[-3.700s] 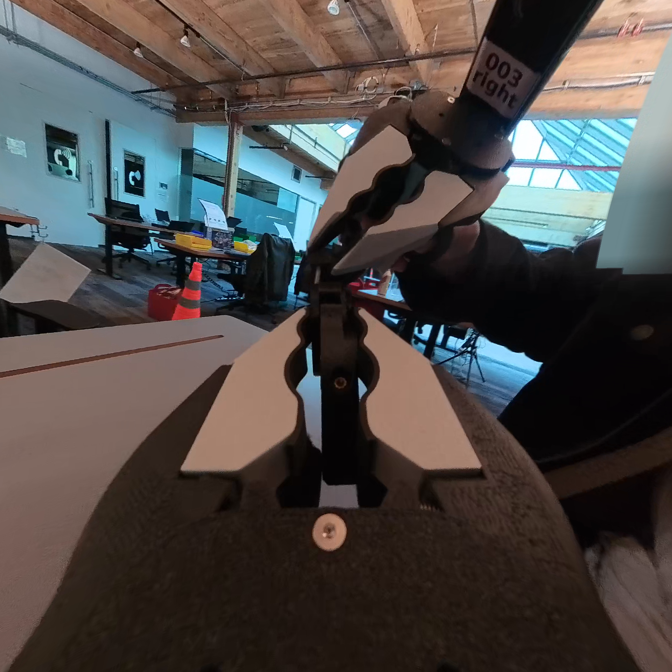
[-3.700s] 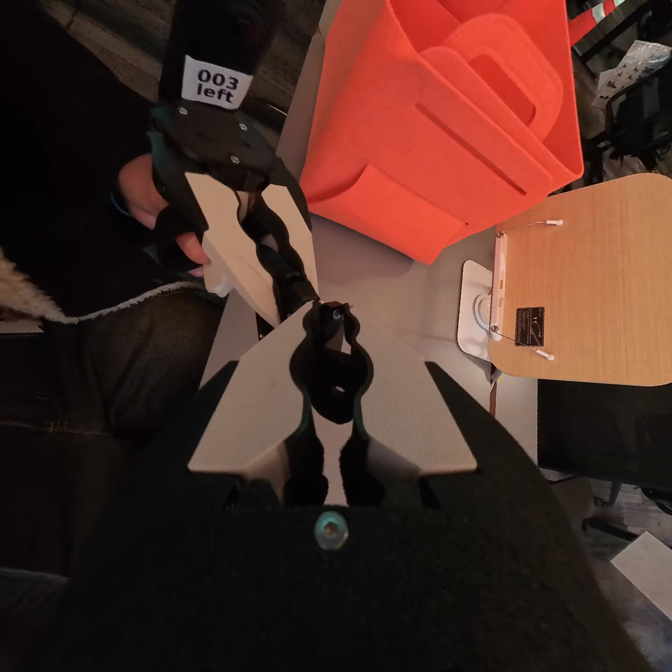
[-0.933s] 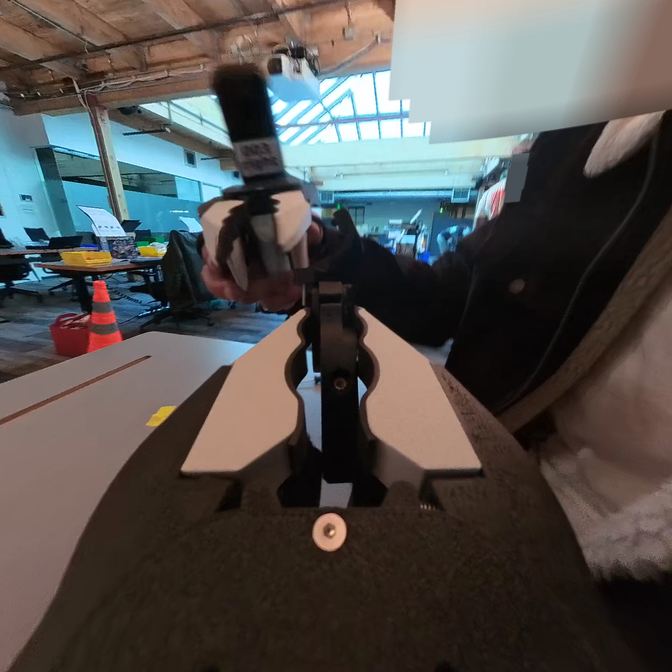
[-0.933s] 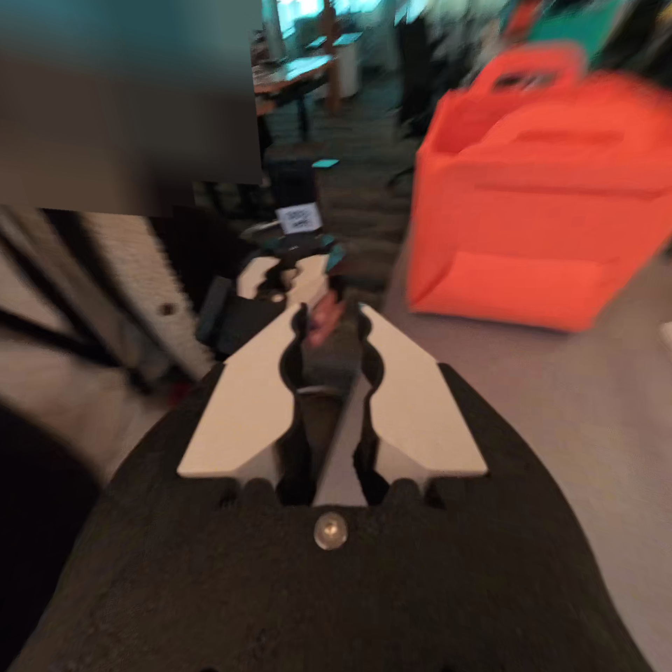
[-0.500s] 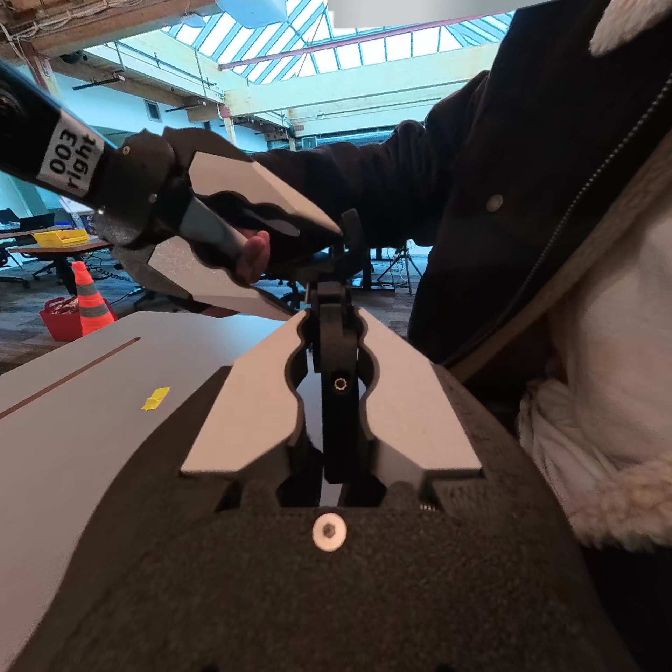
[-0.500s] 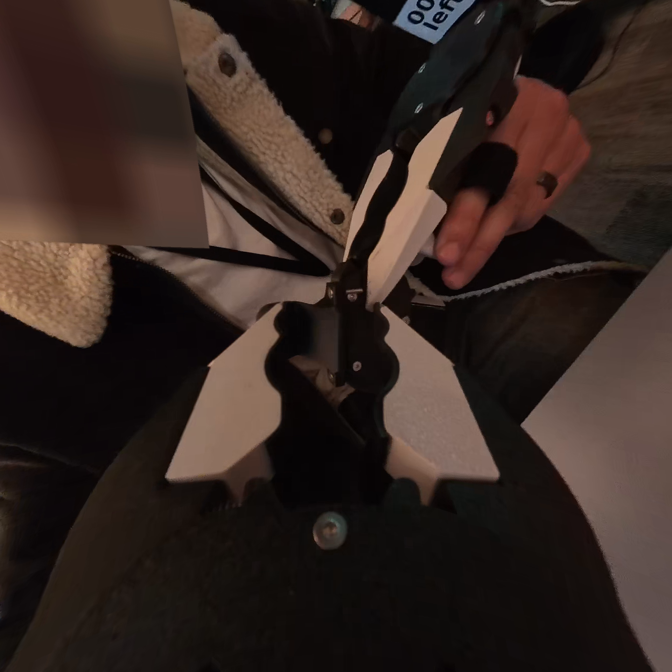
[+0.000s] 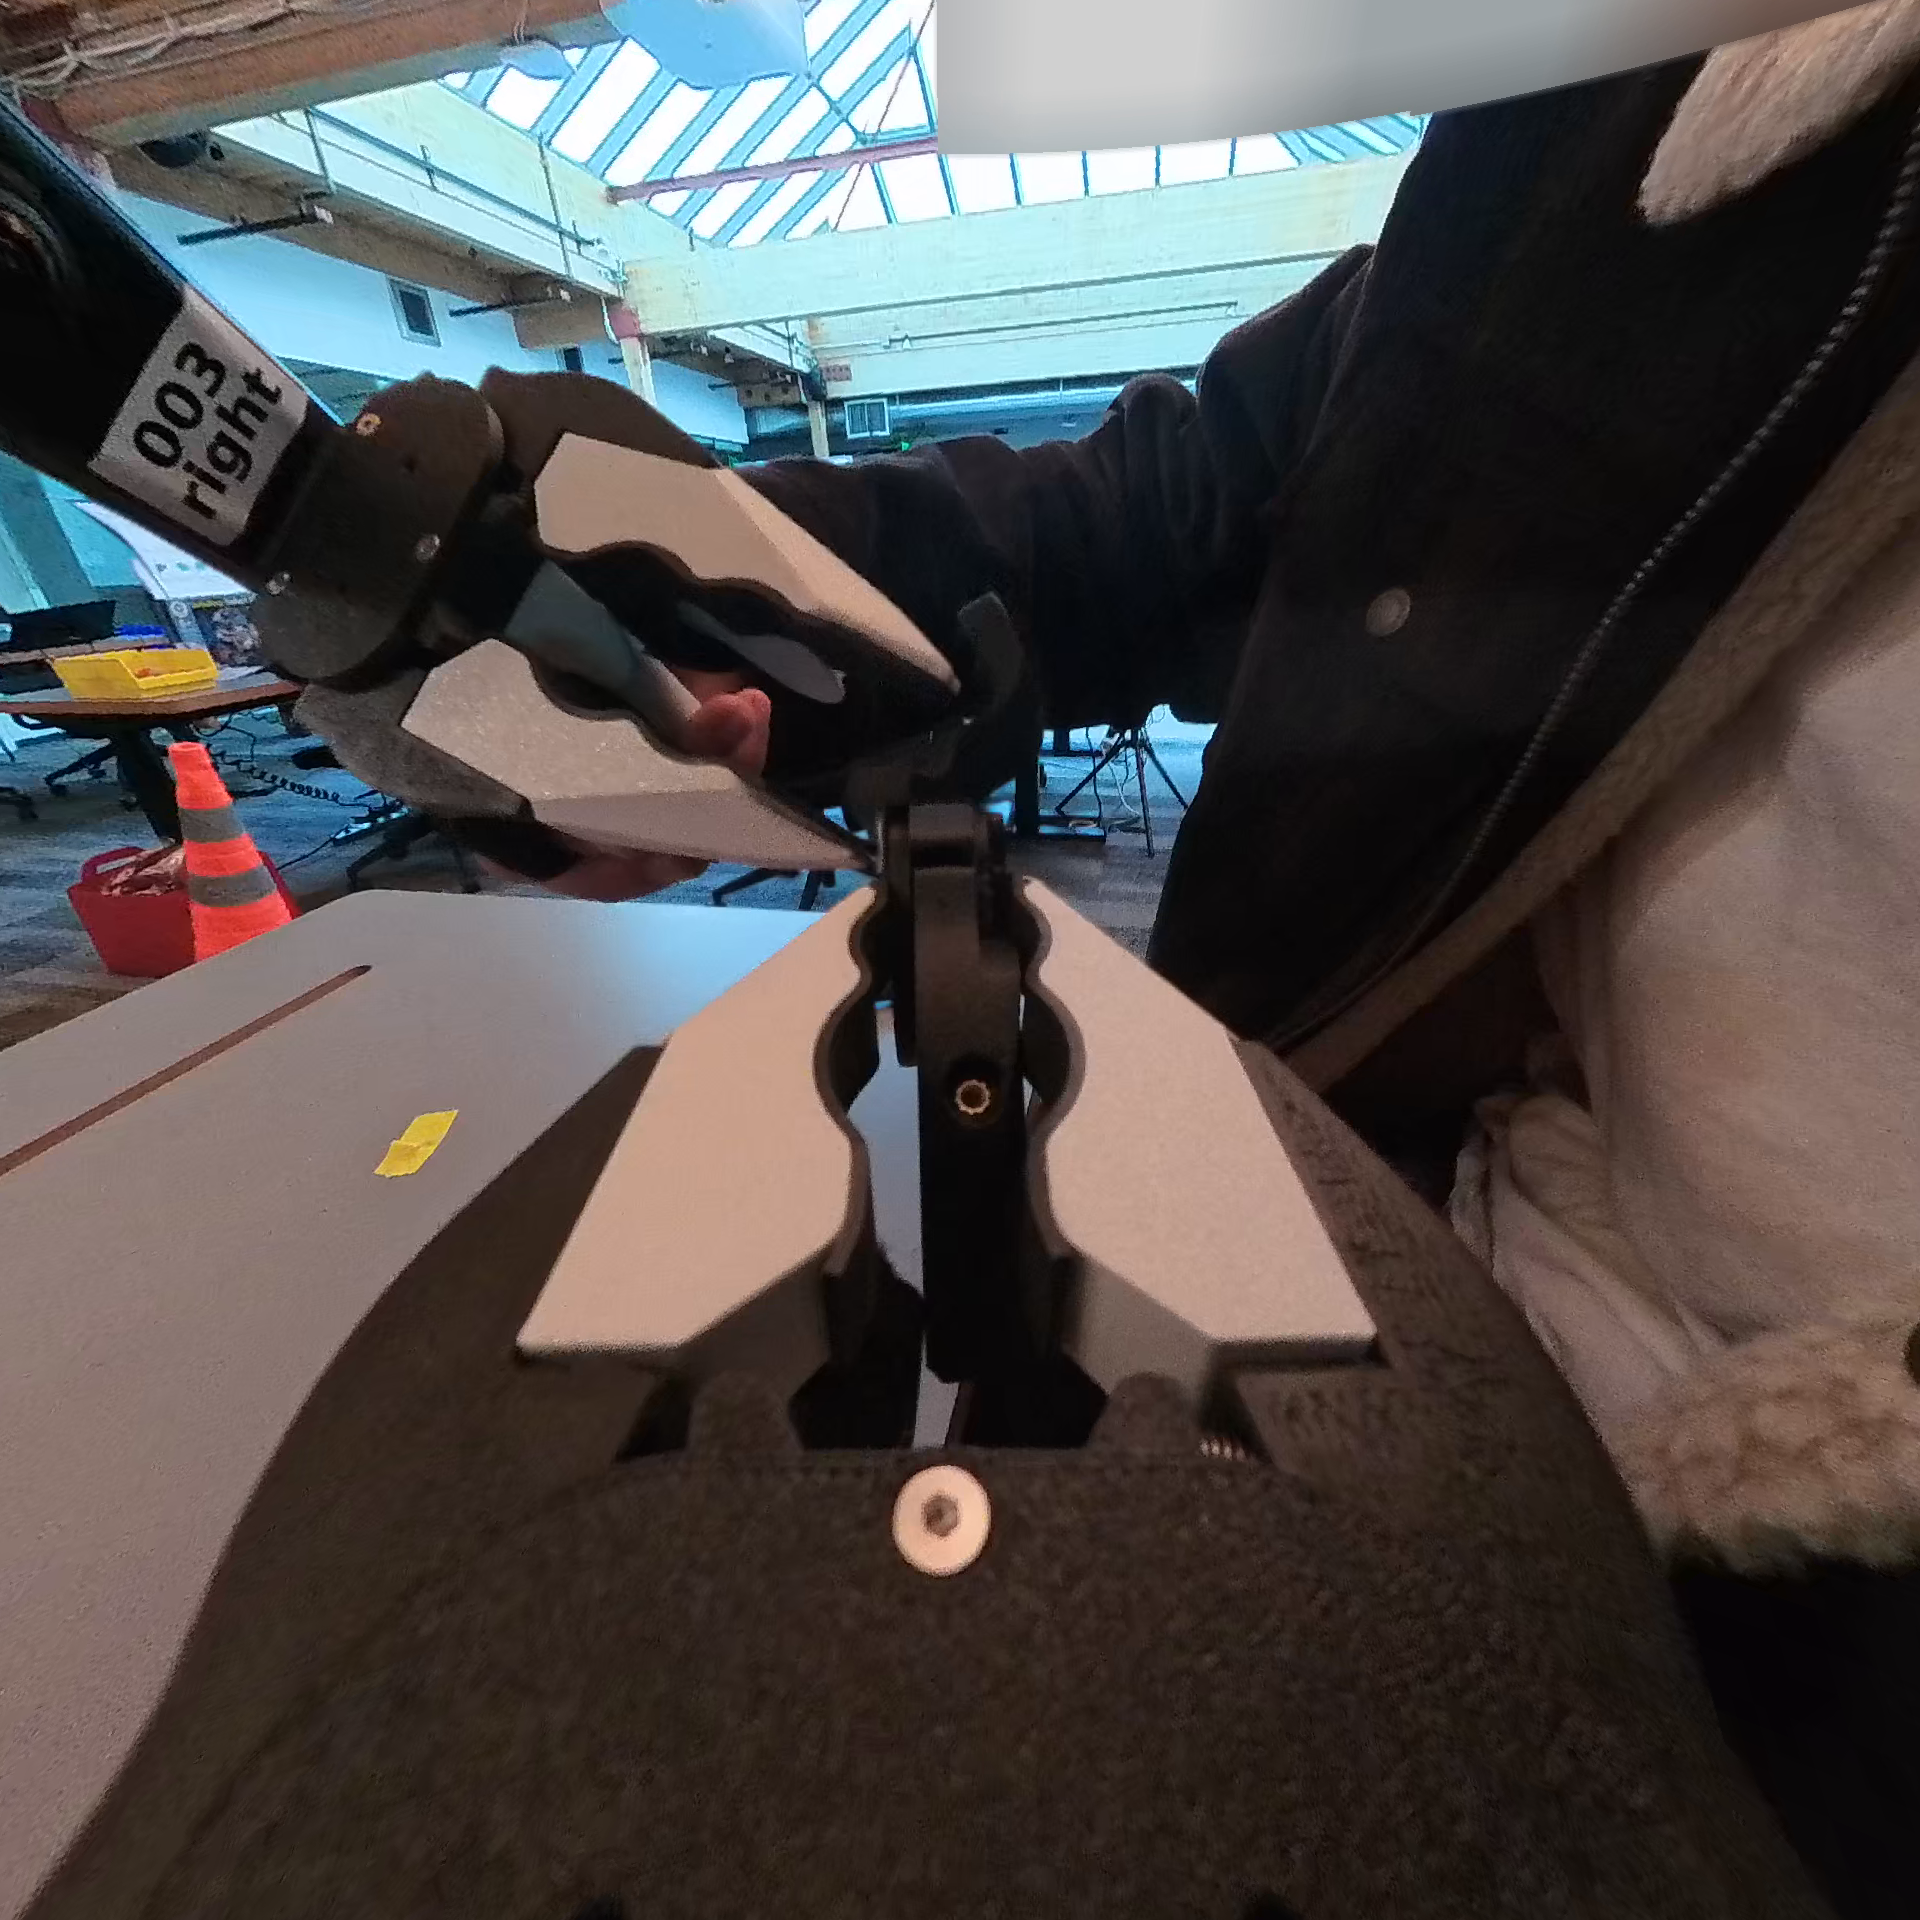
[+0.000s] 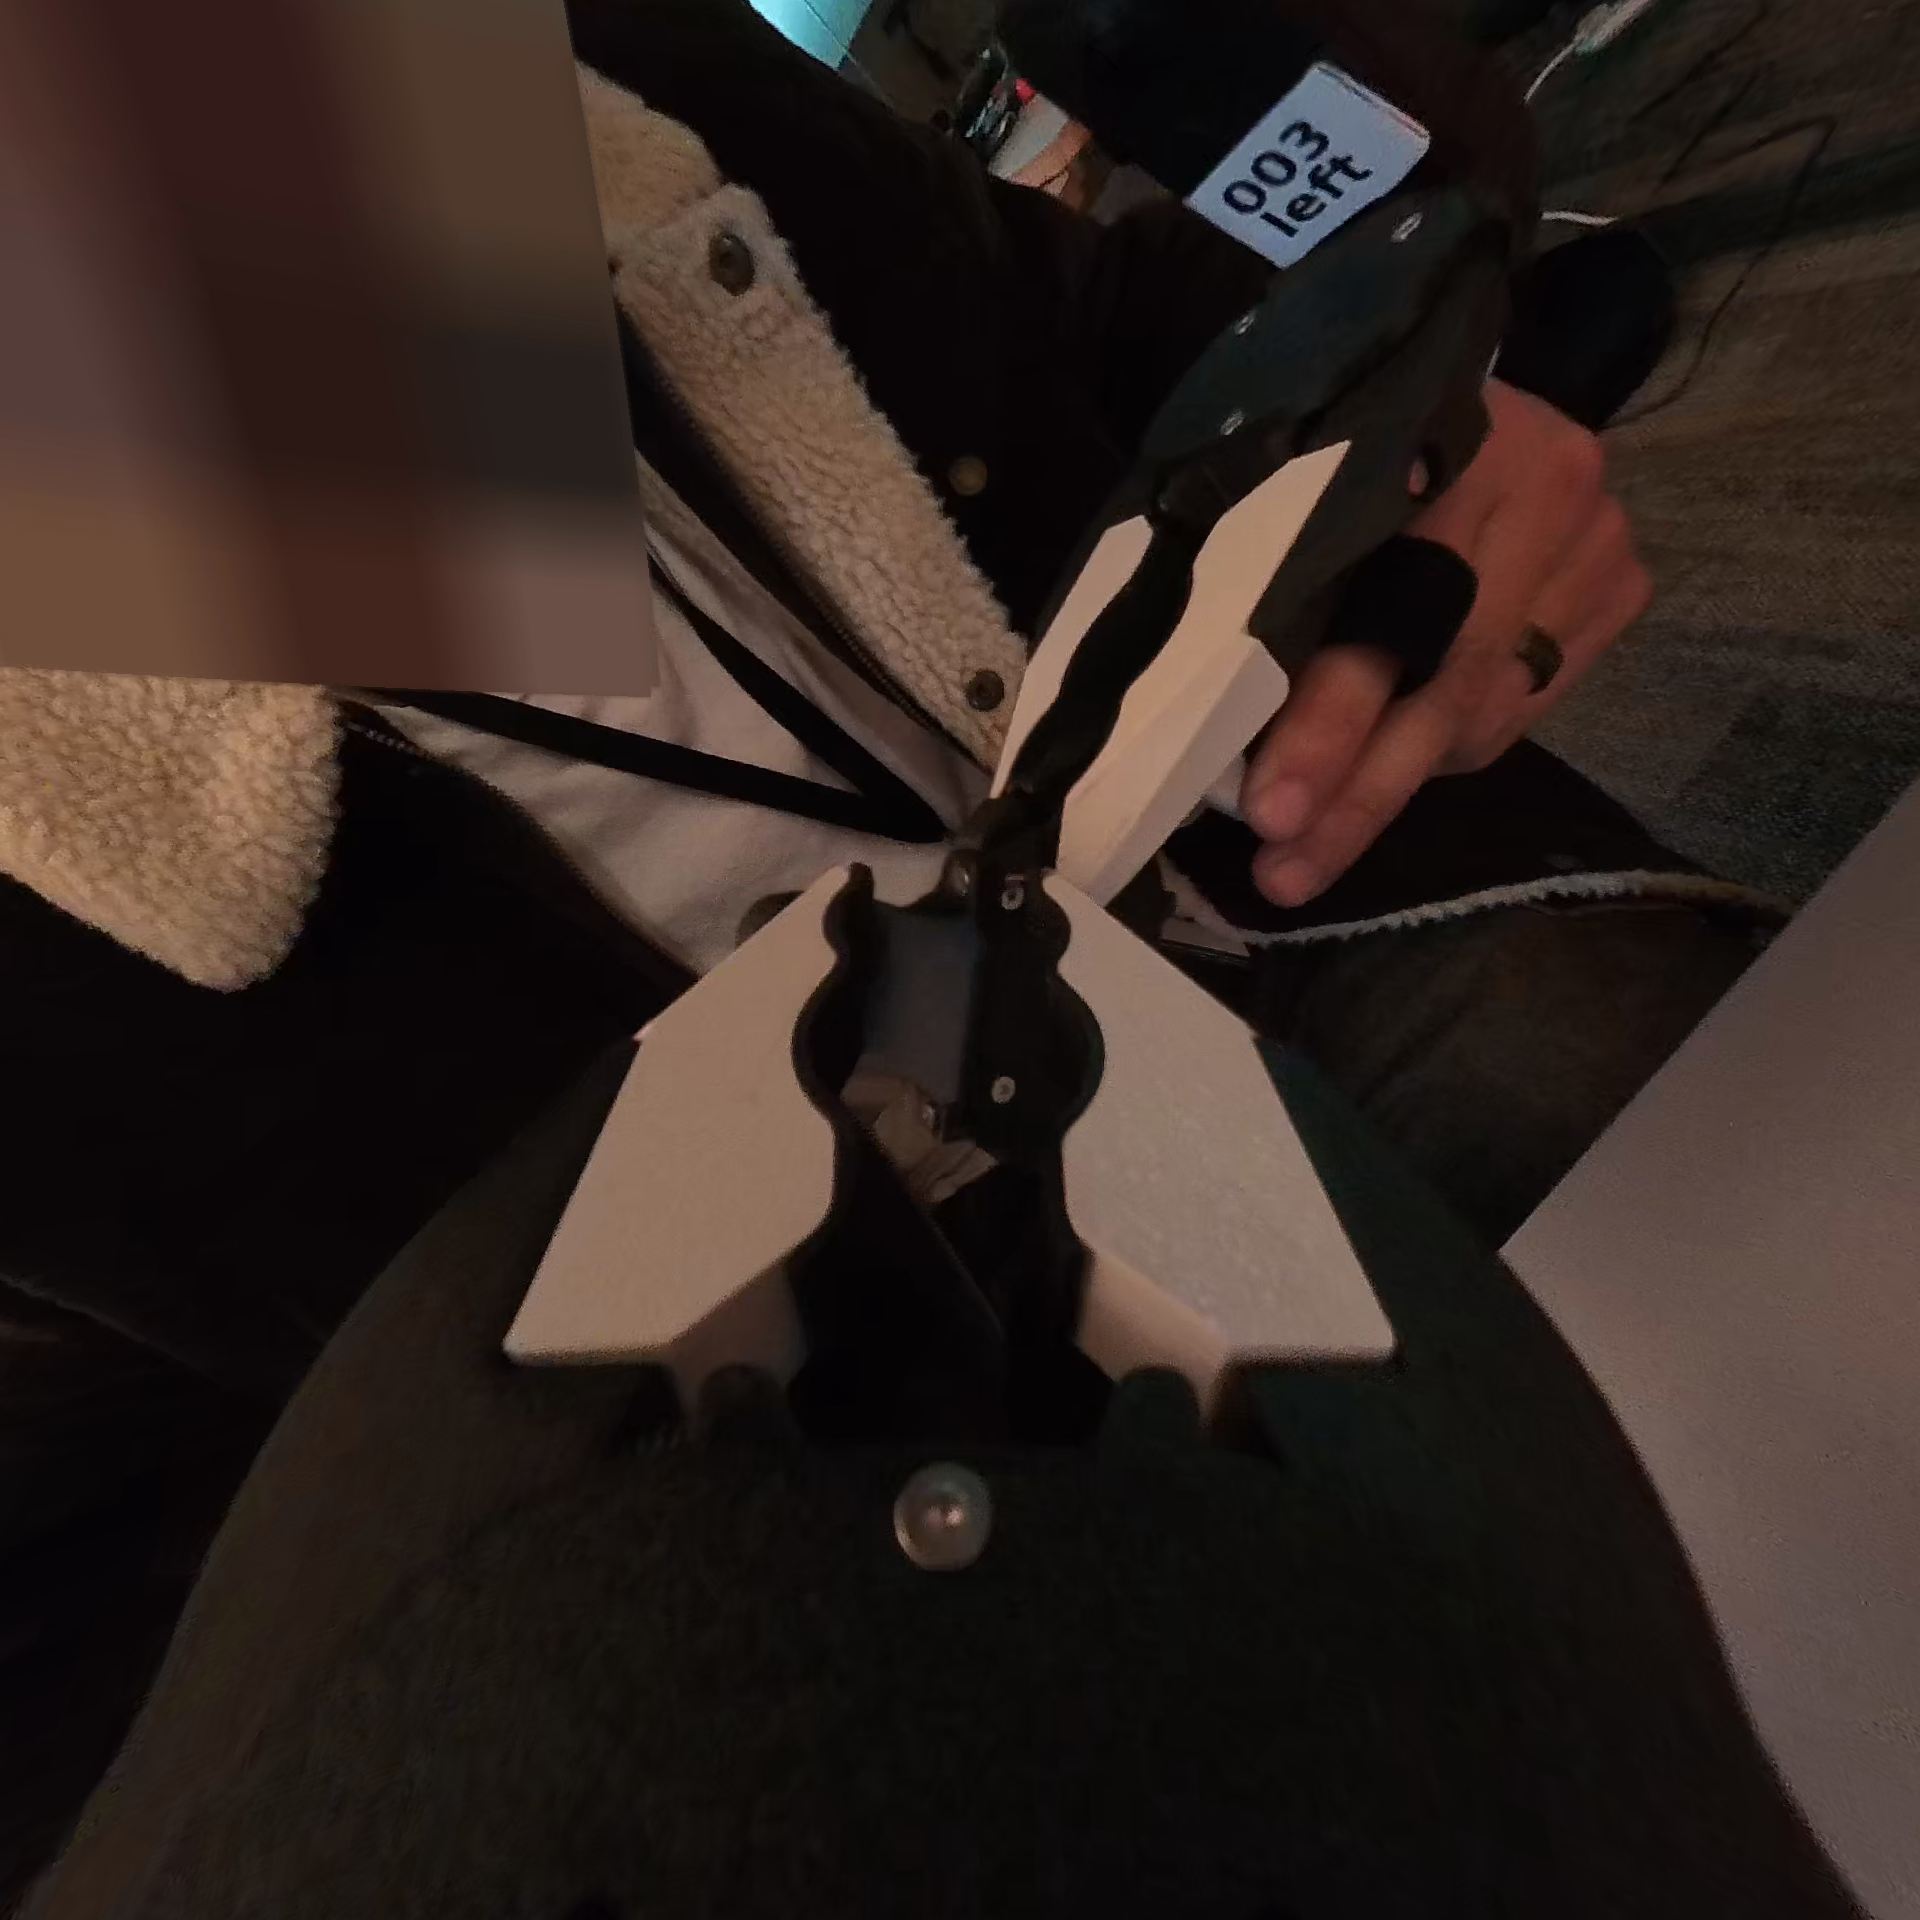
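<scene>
My left gripper (image 7: 951,894) is shut on a slim black jointed part (image 7: 971,1091) with a screw in its side, held upright over the table edge. My right gripper (image 7: 909,769) reaches in from the left, its fingertips at the part's curved top end. In the right wrist view my right gripper (image 8: 951,883) has its fingers closed around the same black part (image 8: 1003,997), which lies against the right finger with a grey piece beside it. The left gripper (image 8: 1023,800) meets it from the upper right, with a hand (image 8: 1455,675) on its handle.
A grey table (image 7: 208,1195) with a yellow tape scrap (image 7: 416,1143) lies to the left, and its corner shows in the right wrist view (image 8: 1714,1247). The person's dark fleece-lined jacket (image 7: 1558,623) is close on the right. An orange cone (image 7: 218,852) and a red basket (image 7: 125,914) stand on the floor beyond. Only a small space, under 4 cm, lies between the two pairs of fingers.
My right gripper swung away from the part, then came back from the left to its top end, and its fingers have narrowed around it. The left gripper kept its hold.
</scene>
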`<move>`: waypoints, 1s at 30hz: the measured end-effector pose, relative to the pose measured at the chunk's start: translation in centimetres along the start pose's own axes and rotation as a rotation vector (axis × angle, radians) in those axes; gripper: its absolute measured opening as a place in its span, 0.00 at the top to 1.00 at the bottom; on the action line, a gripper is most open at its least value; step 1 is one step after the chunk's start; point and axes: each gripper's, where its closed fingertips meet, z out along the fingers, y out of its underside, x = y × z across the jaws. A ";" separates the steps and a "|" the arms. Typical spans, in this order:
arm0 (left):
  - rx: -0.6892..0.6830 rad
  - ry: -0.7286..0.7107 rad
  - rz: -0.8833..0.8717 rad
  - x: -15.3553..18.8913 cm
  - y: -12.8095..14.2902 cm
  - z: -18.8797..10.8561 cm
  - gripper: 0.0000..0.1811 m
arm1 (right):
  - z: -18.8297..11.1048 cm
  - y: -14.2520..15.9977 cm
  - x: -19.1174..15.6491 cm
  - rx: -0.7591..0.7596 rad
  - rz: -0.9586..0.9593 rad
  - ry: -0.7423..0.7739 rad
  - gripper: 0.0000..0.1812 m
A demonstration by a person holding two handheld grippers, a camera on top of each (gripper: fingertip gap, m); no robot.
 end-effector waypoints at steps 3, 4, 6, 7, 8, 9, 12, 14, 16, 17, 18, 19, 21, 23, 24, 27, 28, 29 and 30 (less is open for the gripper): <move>-0.015 0.009 0.011 0.3 0.2 0.2 0.89 | 0.4 0.3 0.2 -0.028 0.011 -0.002 0.84; -0.015 0.010 0.015 0.3 0.2 0.3 0.89 | 0.4 0.4 0.2 -0.030 0.012 -0.004 0.84; -0.022 0.011 0.019 0.4 0.3 0.3 0.89 | 0.3 0.6 0.1 -0.048 0.023 -0.016 0.86; -0.018 0.002 0.025 0.3 0.3 0.2 0.89 | 0.2 0.8 0.0 -0.060 0.028 -0.019 0.87; -0.021 0.002 0.027 0.3 0.3 0.2 0.89 | 0.2 0.9 -0.1 -0.066 0.032 -0.027 0.86; -0.018 0.000 0.026 0.2 0.3 0.2 0.89 | 0.1 0.9 -0.2 -0.065 0.030 -0.028 0.86; -0.008 0.003 0.030 0.3 0.1 0.2 0.89 | 0.1 0.5 -0.5 -0.052 0.010 -0.037 0.85; -0.020 0.004 0.034 0.3 0.3 0.3 0.89 | 0.2 0.7 -0.2 -0.065 0.015 -0.017 0.86; -0.027 -0.004 0.044 0.3 0.4 0.3 0.89 | 0.3 0.8 0.3 -0.074 0.018 0.002 0.86; -0.027 0.001 0.042 0.3 0.4 0.3 0.89 | 0.4 0.8 0.2 -0.074 0.021 -0.003 0.86; -0.028 0.002 0.037 0.3 0.4 0.3 0.89 | 0.4 0.8 0.3 -0.076 0.018 0.000 0.86; -0.029 0.000 0.034 0.3 0.4 0.3 0.89 | 0.4 0.8 0.3 -0.077 0.011 0.007 0.86; -0.032 -0.007 0.023 0.1 0.5 0.2 0.89 | 0.4 0.7 0.5 -0.080 -0.003 0.032 0.87; -0.032 -0.013 0.016 -0.1 0.4 0.1 0.89 | 0.2 0.6 0.7 -0.079 -0.004 0.050 0.86; -0.032 -0.015 0.016 -0.1 0.5 0.1 0.89 | 0.1 0.6 0.7 -0.080 -0.004 0.058 0.86; -0.029 -0.016 0.014 -0.1 0.4 0.1 0.89 | -0.1 0.5 0.7 -0.078 -0.013 0.073 0.85; -0.031 -0.015 0.015 -0.1 0.4 0.0 0.89 | -0.1 0.5 0.8 -0.075 -0.015 0.077 0.85; -0.032 -0.016 0.014 -0.1 0.4 0.0 0.89 | -0.1 0.5 0.8 -0.074 -0.019 0.084 0.85; -0.032 -0.017 0.015 -0.1 0.4 0.0 0.89 | -0.1 0.5 0.9 -0.074 -0.020 0.087 0.85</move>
